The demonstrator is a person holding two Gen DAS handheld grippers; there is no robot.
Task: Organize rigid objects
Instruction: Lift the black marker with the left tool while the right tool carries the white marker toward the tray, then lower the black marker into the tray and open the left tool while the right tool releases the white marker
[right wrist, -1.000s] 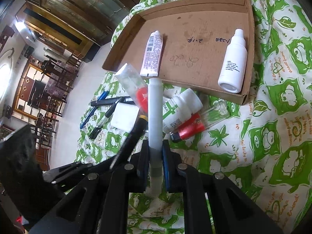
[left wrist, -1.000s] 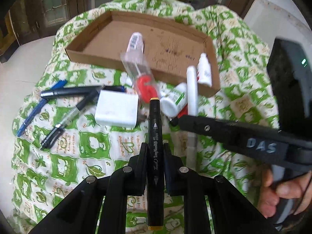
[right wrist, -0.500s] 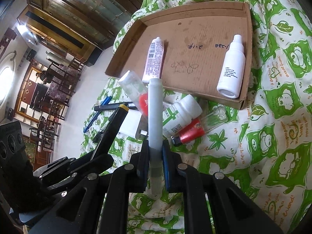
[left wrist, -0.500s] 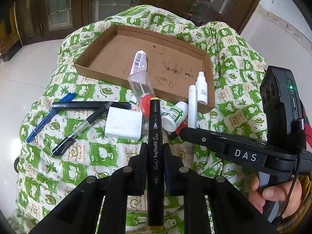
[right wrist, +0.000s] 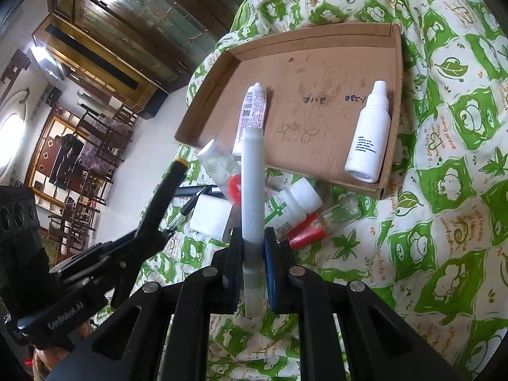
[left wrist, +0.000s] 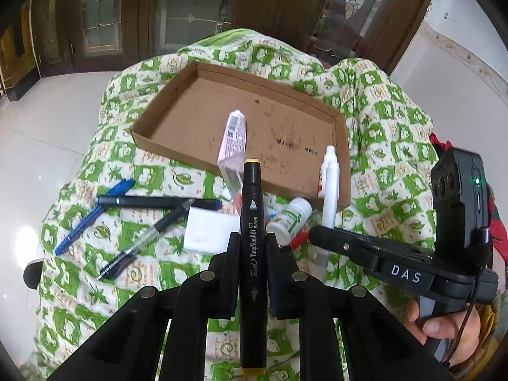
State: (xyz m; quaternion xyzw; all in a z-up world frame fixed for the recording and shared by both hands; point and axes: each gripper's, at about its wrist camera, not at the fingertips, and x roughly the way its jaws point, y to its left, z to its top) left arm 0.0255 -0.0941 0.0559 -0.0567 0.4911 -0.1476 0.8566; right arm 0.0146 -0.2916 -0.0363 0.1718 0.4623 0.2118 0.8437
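My left gripper (left wrist: 252, 247) is shut on a black art marker (left wrist: 252, 222) with yellow ends, held above the green patterned cloth. My right gripper (right wrist: 252, 244) is shut on a white pen (right wrist: 252, 190), also lifted; it shows in the left wrist view (left wrist: 330, 197). A shallow cardboard tray (left wrist: 165, 120) lies ahead, holding a pink-white tube (left wrist: 233, 133) and a white dropper bottle (right wrist: 368, 136). In front of the tray lie a white pill bottle (right wrist: 295, 203), a red-capped clear bottle (right wrist: 317, 225), a clear packet with a red part (right wrist: 222, 168) and a white block (left wrist: 206, 230).
Left of the white block lie a blue pen (left wrist: 92, 216), a dark pen (left wrist: 158, 202) and a clear black pen (left wrist: 146, 241). The cloth drops off to a white tiled floor (left wrist: 41, 146) on the left. Wooden glass-door cabinets (left wrist: 177, 6) stand behind.
Both grippers have risen and pulled back from the table with their pens; the tray and loose items now look farther away. Nothing on the cloth has moved.
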